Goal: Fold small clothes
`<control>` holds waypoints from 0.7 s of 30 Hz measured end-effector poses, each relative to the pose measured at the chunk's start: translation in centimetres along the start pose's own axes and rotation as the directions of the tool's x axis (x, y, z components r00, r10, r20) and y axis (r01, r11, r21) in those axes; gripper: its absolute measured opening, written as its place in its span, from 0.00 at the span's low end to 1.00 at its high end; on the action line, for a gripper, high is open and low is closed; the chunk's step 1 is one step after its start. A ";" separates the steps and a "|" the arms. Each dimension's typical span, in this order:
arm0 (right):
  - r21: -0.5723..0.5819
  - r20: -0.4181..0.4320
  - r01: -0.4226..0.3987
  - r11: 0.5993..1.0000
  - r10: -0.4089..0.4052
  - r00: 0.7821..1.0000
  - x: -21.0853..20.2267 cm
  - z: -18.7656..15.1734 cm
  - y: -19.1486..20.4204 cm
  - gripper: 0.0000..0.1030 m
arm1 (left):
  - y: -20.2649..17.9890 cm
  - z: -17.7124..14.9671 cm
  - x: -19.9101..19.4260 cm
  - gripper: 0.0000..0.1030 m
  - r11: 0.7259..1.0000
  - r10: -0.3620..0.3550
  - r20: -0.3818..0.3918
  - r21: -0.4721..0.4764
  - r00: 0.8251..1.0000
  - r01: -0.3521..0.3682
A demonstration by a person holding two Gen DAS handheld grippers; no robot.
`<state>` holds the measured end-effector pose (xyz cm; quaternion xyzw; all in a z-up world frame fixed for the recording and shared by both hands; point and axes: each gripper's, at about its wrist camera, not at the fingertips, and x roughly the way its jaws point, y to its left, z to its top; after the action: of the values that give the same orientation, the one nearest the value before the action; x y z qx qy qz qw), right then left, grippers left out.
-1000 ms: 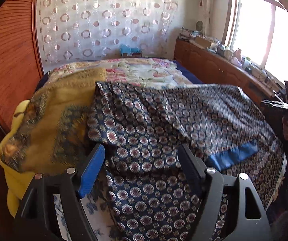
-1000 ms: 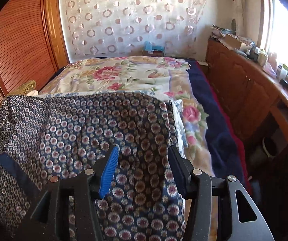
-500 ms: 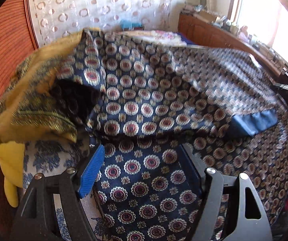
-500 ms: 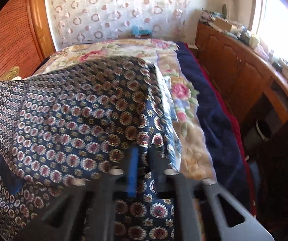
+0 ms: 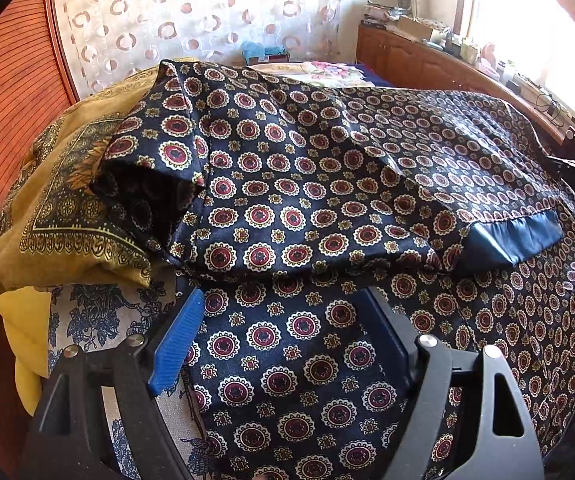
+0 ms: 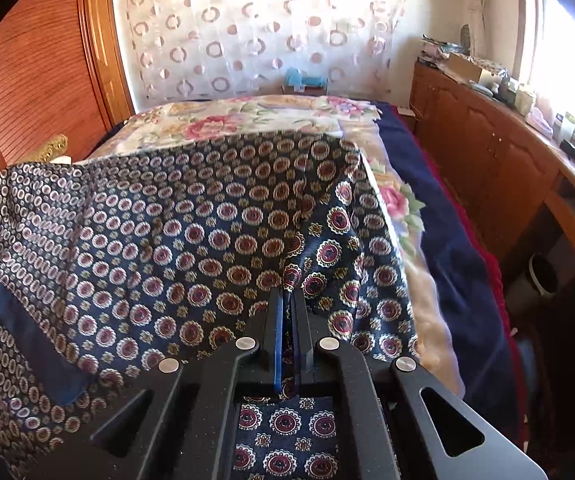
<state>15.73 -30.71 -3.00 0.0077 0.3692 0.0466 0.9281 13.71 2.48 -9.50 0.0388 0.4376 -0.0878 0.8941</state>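
On the bed, right gripper (image 6: 286, 308) clamps the navy medallion-print garment (image 6: 191, 240); left gripper (image 5: 283, 320), jaws opening, grips nothing. Slippery satin may slide free when lifted.

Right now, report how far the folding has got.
Done: one flap of the patterned garment already lies folded over itself. In hand: the right gripper is shut on the garment's edge; the left gripper straddles the cloth, jaws opening, not pinching. Left: the remaining folds, and the yellow cloth beside it looks unfolded.
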 end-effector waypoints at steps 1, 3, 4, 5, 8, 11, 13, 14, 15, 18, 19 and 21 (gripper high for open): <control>-0.004 -0.011 0.011 1.000 -0.011 1.000 0.4 0.1 0.0 0.03 | 0.1 -0.1 -0.1 0.78 1.000 0.001 0.000 0.001 1.000 -0.001; -0.004 -0.016 0.015 1.000 -0.015 1.000 0.4 0.1 0.1 0.03 | 0.2 -0.2 -0.3 0.78 1.000 0.003 0.001 0.000 1.000 -0.003; -0.005 -0.018 0.017 1.000 -0.017 1.000 0.8 0.1 0.4 0.03 | 0.2 -0.3 -0.3 0.78 1.000 0.000 0.001 -0.001 1.000 0.000; -0.006 -0.022 0.019 1.000 -0.020 1.000 0.9 0.2 0.5 0.03 | 0.2 -0.4 -0.4 0.78 1.000 -0.003 0.002 0.002 1.000 0.003; -0.012 -0.027 0.032 0.999 -0.032 0.999 2.3 0.2 1.5 0.03 | 0.2 -0.8 -1.0 0.76 1.000 -0.014 0.006 0.021 1.000 0.013; -0.025 -0.028 0.051 0.998 -0.051 0.998 3.0 0.2 2.2 0.03 | 0.0 -1.1 -2.3 0.73 0.999 -0.014 0.039 0.045 0.999 0.012; -0.039 -0.027 0.066 0.997 -0.067 0.997 3.3 0.2 2.8 0.03 | 0.3 -1.1 -3.6 0.69 1.000 -0.009 0.077 0.022 0.997 0.007; -0.044 -0.026 0.071 0.997 -0.072 0.997 3.3 0.2 2.9 0.03 | 0.6 -1.0 -4.3 0.66 1.000 -0.016 0.093 0.010 0.995 0.015; -0.046 -0.025 0.074 0.996 -0.076 0.997 3.3 0.2 3.0 0.03 | 0.8 -0.8 -5.1 0.61 1.000 -0.022 0.113 -0.001 0.993 0.022; -0.041 -0.023 0.069 0.997 -0.070 0.997 3.5 0.1 3.1 0.03 | 1.6 -0.3 -6.8 0.41 0.999 -0.050 0.162 -0.009 0.985 0.052; -0.038 -0.023 0.067 0.997 -0.068 0.997 3.5 0.1 3.2 0.03 | 1.8 0.0 -7.3 0.41 0.998 -0.053 0.175 -0.012 0.983 0.056; -0.034 -0.023 0.066 0.997 -0.067 0.998 3.5 0.1 3.2 0.03 | 2.2 0.7 -7.9 0.41 1.000 0.000 0.202 -0.021 0.979 0.005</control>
<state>18.08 -27.20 -5.20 -0.0206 0.3794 0.0219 0.9247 9.93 5.46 -2.88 0.0197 0.3453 -0.0877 0.9342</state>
